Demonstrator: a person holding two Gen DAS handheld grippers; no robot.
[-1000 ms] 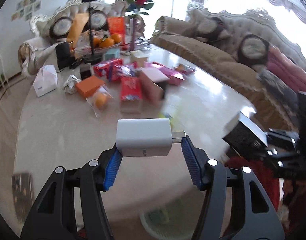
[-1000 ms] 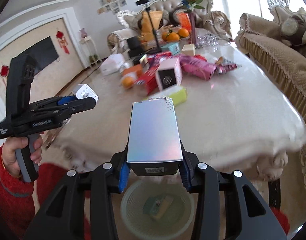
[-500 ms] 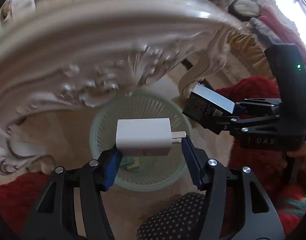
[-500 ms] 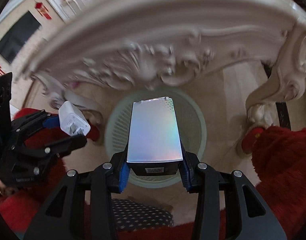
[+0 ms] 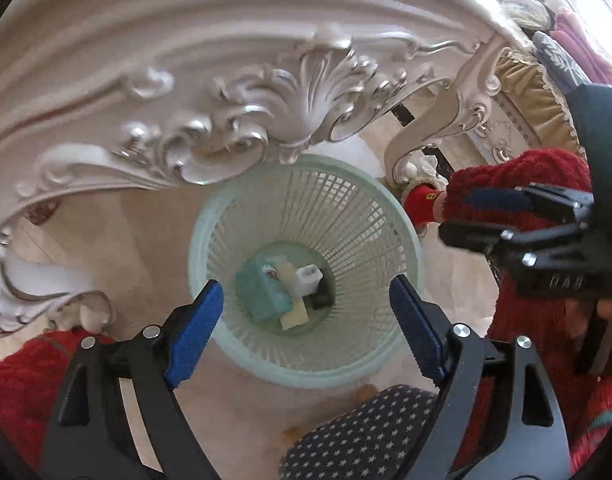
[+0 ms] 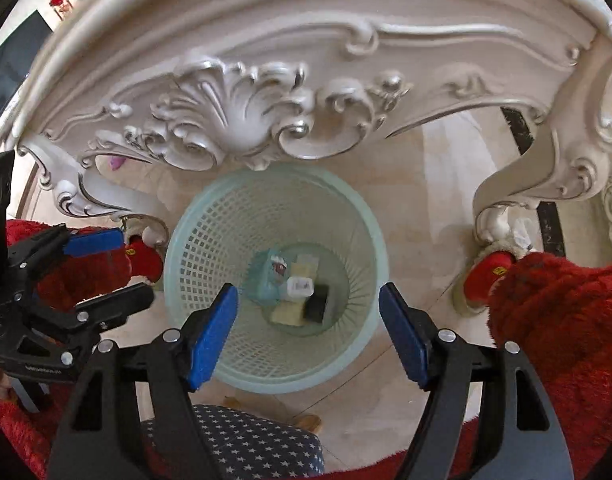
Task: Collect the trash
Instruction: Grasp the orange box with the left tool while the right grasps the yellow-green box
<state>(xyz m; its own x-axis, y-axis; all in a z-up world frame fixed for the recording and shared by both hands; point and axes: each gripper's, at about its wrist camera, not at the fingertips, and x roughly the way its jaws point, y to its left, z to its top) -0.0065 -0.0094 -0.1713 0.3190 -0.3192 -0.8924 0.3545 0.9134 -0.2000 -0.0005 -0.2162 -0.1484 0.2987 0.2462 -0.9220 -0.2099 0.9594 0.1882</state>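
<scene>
Because the pale green mesh wastebasket (image 5: 306,272) sits just under the table's near edge, the left gripper (image 5: 306,316) and right gripper (image 6: 307,322) hang above it, jaws apart and empty, over the white charger (image 6: 300,287) inside

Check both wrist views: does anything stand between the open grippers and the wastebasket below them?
Nothing visible does. The left gripper and right gripper hang open directly above the wastebasket, whose mouth is uncovered. The white charger lies inside.

The carved table apron (image 6: 242,120) overhangs the basket's (image 6: 210,364) far rim; its mouth lies open.
</scene>
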